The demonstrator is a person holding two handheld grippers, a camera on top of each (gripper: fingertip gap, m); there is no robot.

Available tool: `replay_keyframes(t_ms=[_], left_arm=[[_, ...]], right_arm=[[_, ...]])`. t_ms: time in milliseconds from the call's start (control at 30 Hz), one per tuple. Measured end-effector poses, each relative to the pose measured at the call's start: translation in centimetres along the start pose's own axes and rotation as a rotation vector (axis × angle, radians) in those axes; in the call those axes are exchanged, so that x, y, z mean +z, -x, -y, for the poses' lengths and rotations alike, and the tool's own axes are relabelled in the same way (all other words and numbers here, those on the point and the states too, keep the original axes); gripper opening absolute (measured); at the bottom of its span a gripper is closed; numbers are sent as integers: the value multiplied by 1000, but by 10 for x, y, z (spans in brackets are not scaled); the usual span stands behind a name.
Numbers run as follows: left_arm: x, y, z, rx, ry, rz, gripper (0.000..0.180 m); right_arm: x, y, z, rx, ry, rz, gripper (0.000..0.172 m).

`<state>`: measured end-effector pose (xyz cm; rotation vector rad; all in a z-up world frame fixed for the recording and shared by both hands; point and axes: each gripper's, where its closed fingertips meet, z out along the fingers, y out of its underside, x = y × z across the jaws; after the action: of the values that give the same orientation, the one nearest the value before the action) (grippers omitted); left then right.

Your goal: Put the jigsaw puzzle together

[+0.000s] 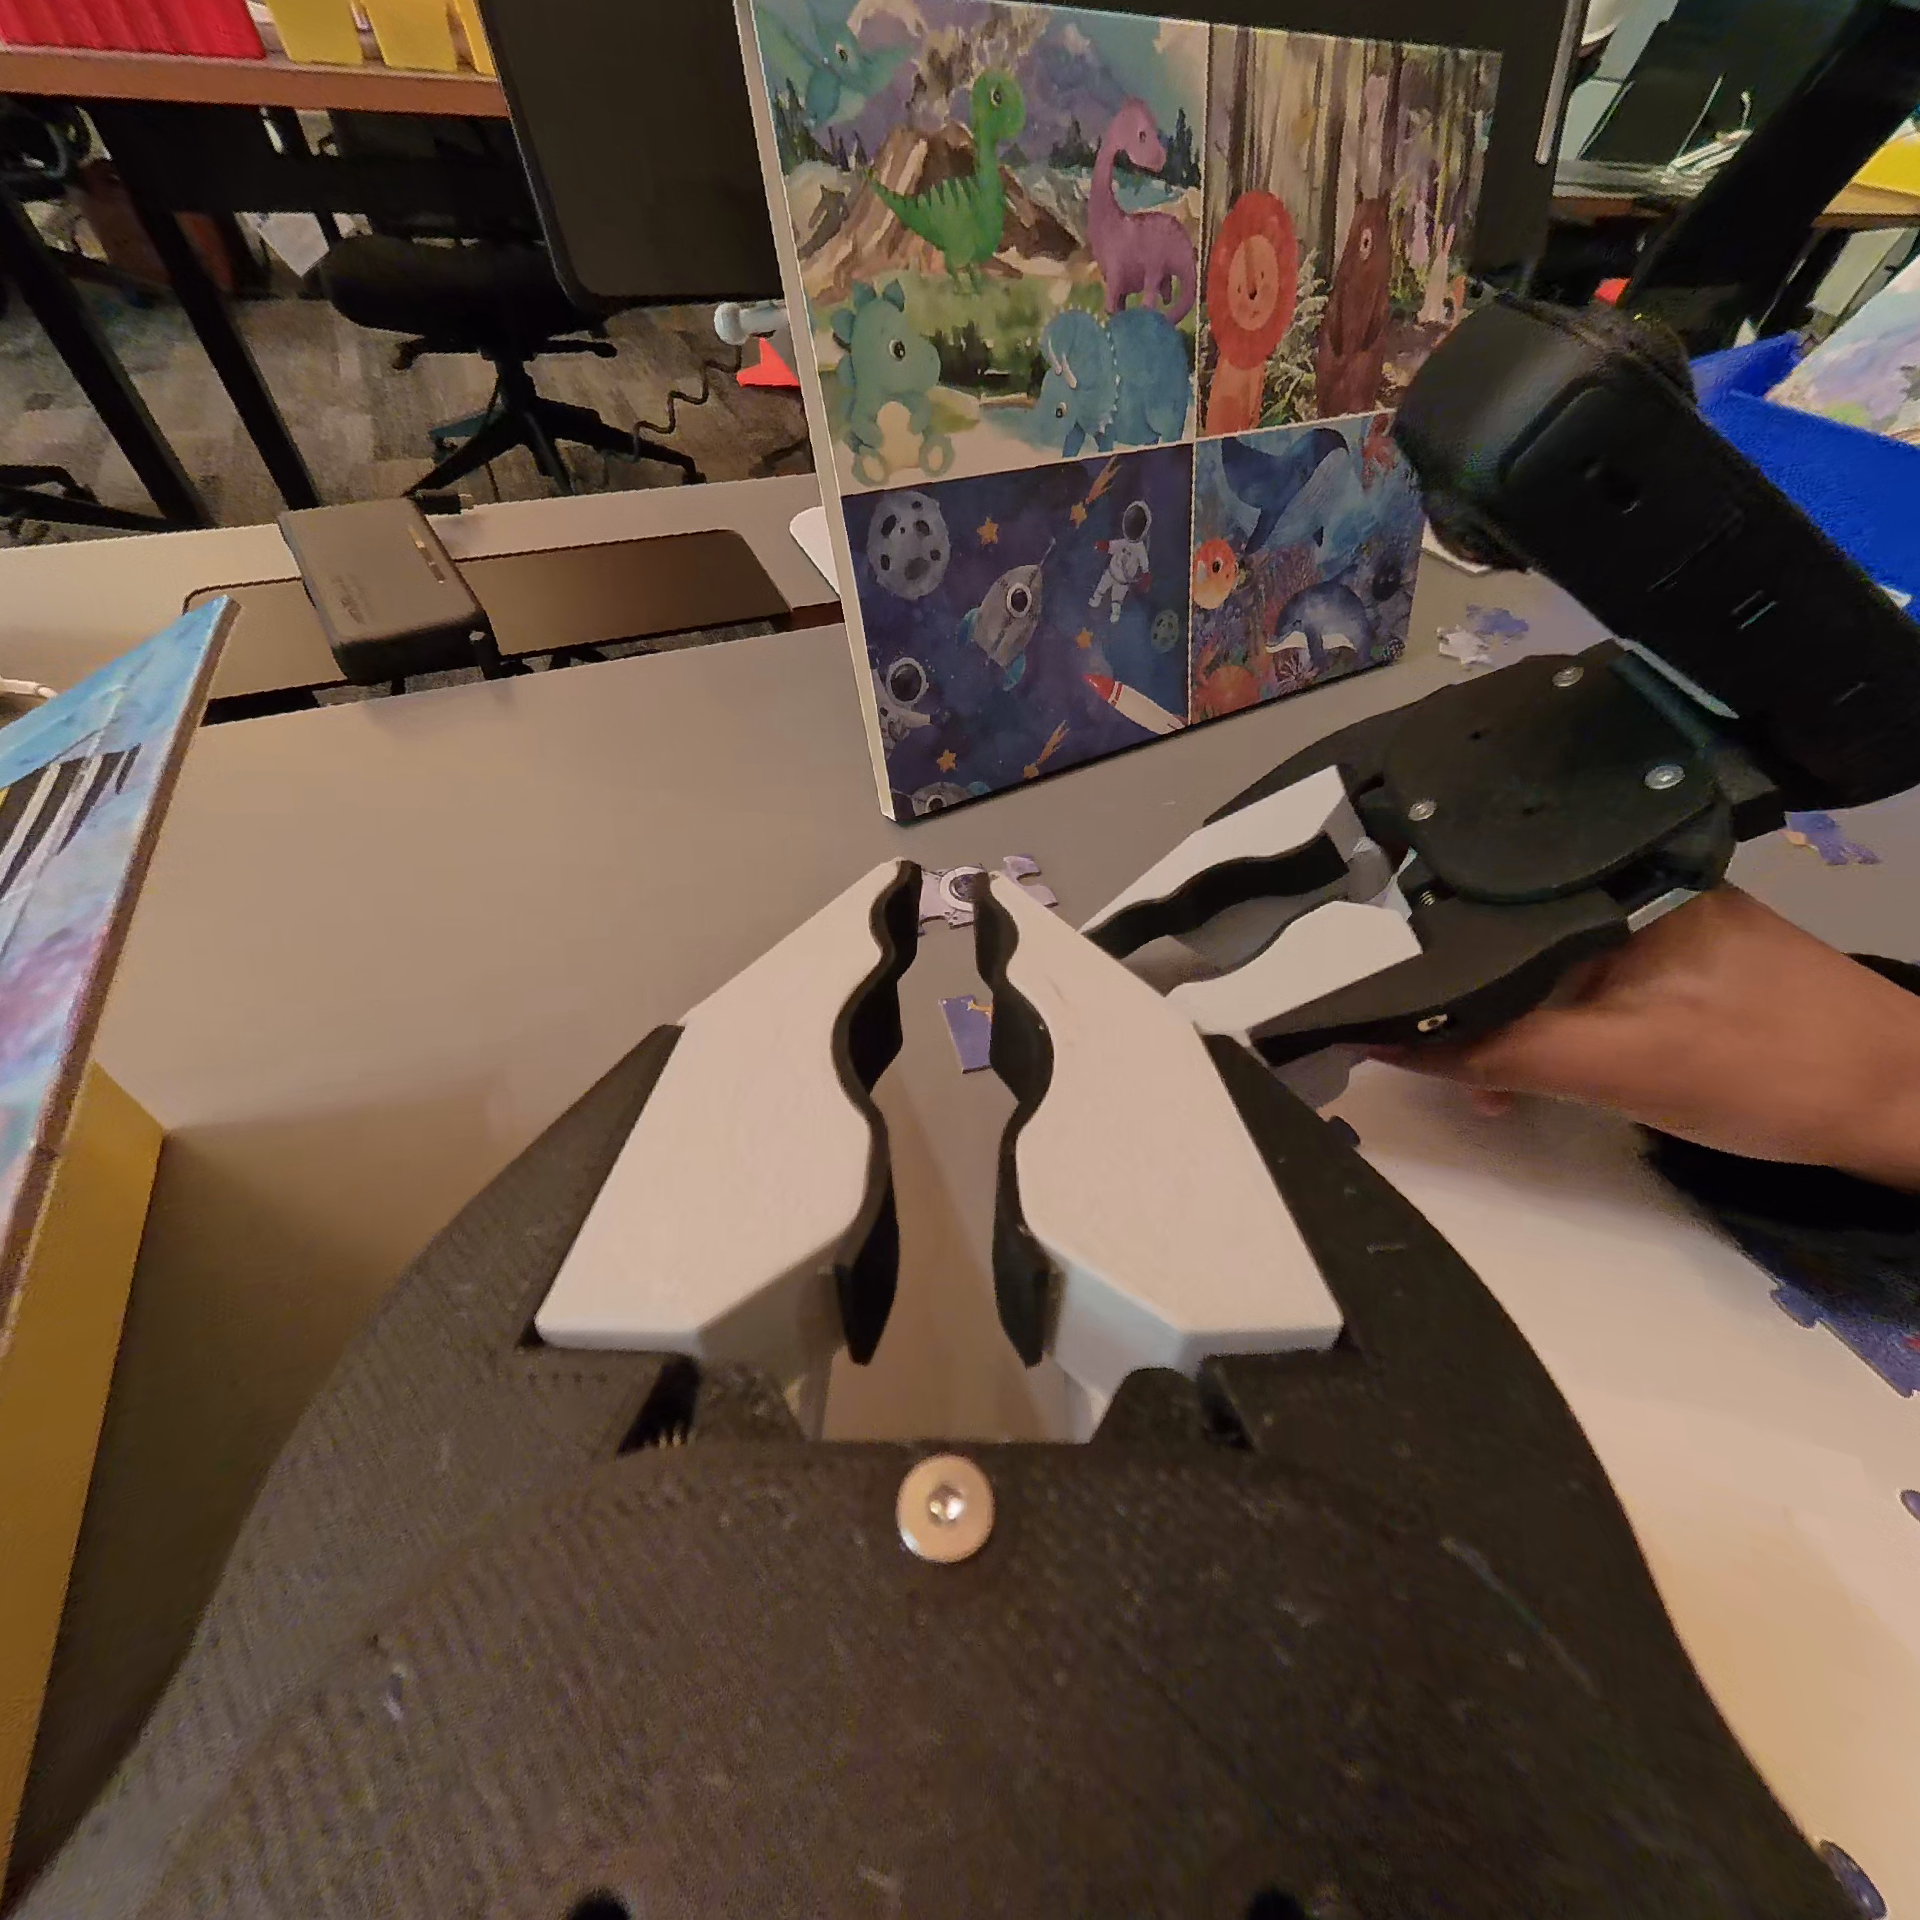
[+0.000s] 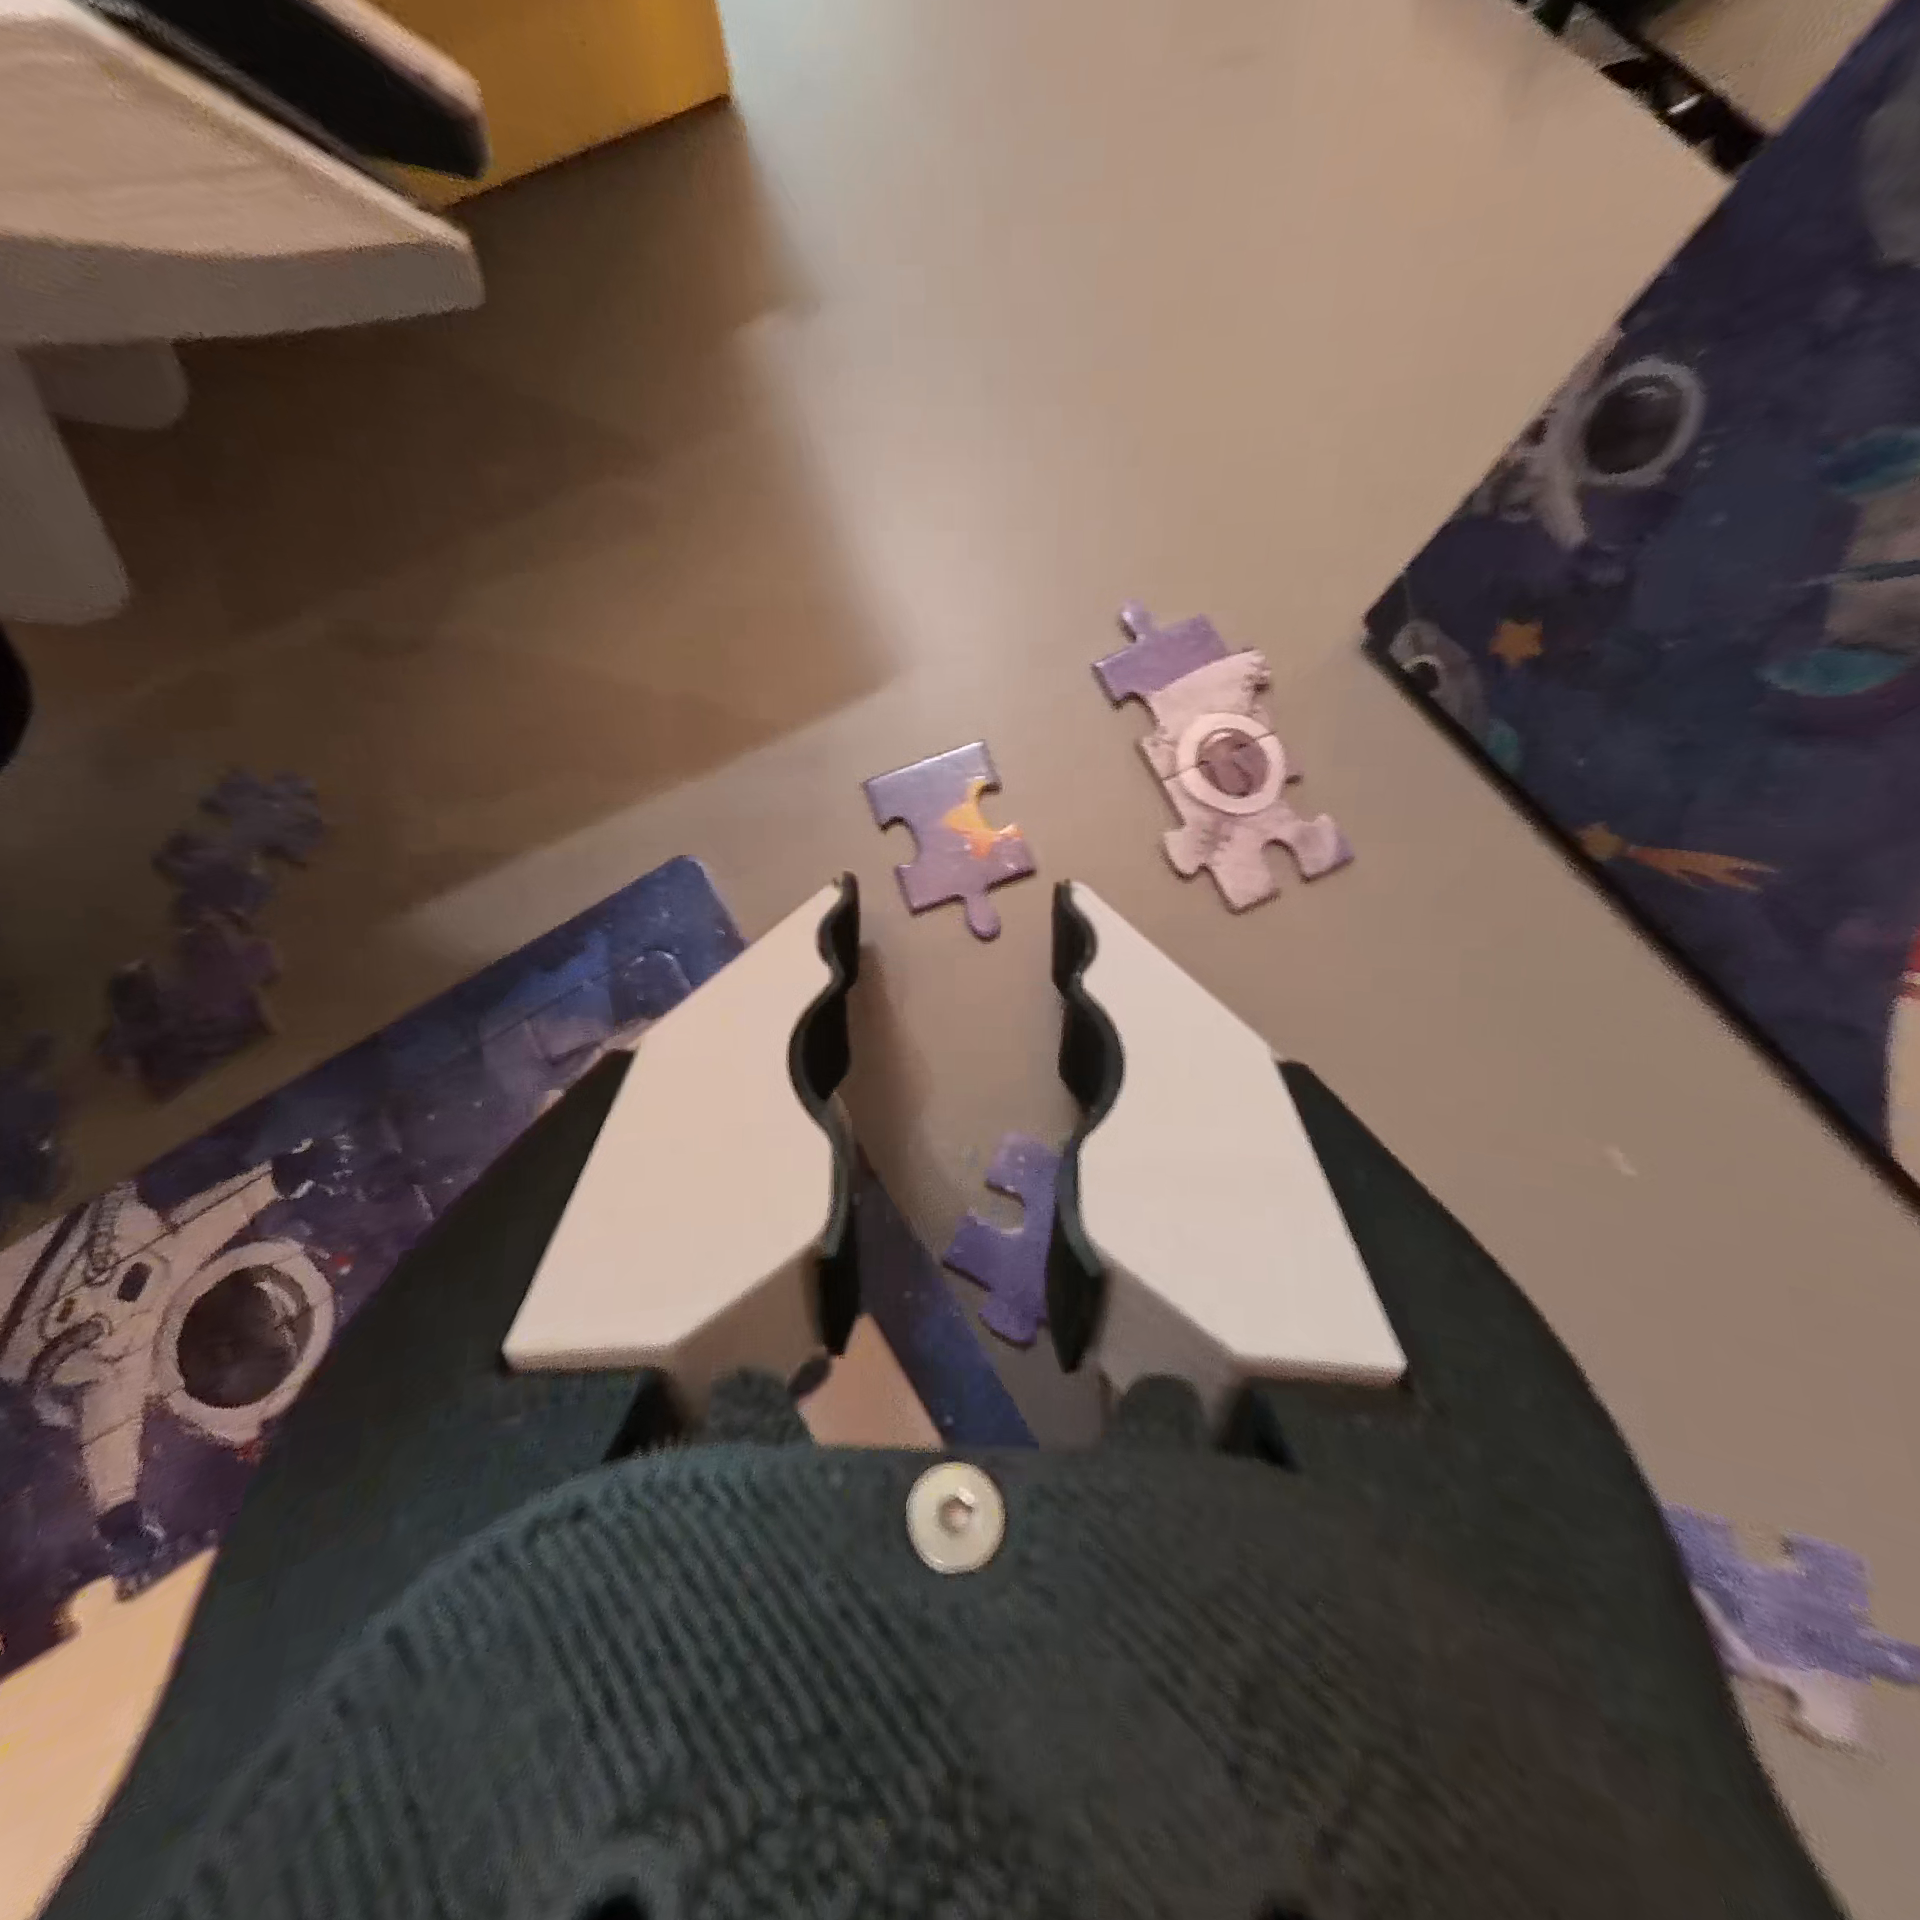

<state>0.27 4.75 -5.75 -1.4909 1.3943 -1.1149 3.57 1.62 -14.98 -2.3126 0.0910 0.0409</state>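
Fingers of the left gripper (image 1: 945,883) stand a narrow way apart with nothing between the pads, their tips hovering over the grey table (image 1: 468,883). Just past those tips lies a joined pair of puzzle pieces showing a pale astronaut helmet (image 2: 1226,769). Nearer than that pair, seen through the gap between the left fingers, a single purple piece with an orange star (image 2: 951,831) lies flat on the table.

Fingers of the right gripper (image 2: 954,904) are spread wider, also with nothing pressed between them. The star piece lies just ahead of their tips, apart from both pads. Behind the tips, under the right finger, another purple piece (image 2: 1008,1236) lies on the table, partly hidden.

Left of the star piece, in the right wrist view, sits a partly assembled space puzzle with a large astronaut (image 2: 208,1320), on a pale sheet. Loose dark purple pieces (image 2: 208,914) lie beyond it. Right of the star piece is the edge of the upright picture board (image 1: 1122,416), which bears four printed scenes: dinosaurs, forest animals, space and sea life. A hand (image 1: 1662,1029) grips the right gripper from below. A yellow box (image 1: 73,1299) stands well to the left of the star piece.
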Motion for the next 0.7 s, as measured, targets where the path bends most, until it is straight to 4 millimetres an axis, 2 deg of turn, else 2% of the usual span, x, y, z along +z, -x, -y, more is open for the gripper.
replay_keyframes(t_ms=[100, 267, 500, 600, 700], left_arm=[[0, -1, -1, 2, 3, -2, 9], [1, -2, -1, 3, 5, -11, 10], [1, -3, -1, 2, 5, -15, 11], [1, -3, -1, -1, 4, -18, 11], [1, -3, -1, 0, 7, -18, 12]], right_arm=[[6, 6, -1, -2, 10, 21, 38], [7, -2, -2, -26, 28, -11, 36], [-7, -38, -7, -33, 49, -140, 39], [-12, -34, -2, -5, 8, -122, 39], [-7, -24, -4, 3, 18, -84, 41]])
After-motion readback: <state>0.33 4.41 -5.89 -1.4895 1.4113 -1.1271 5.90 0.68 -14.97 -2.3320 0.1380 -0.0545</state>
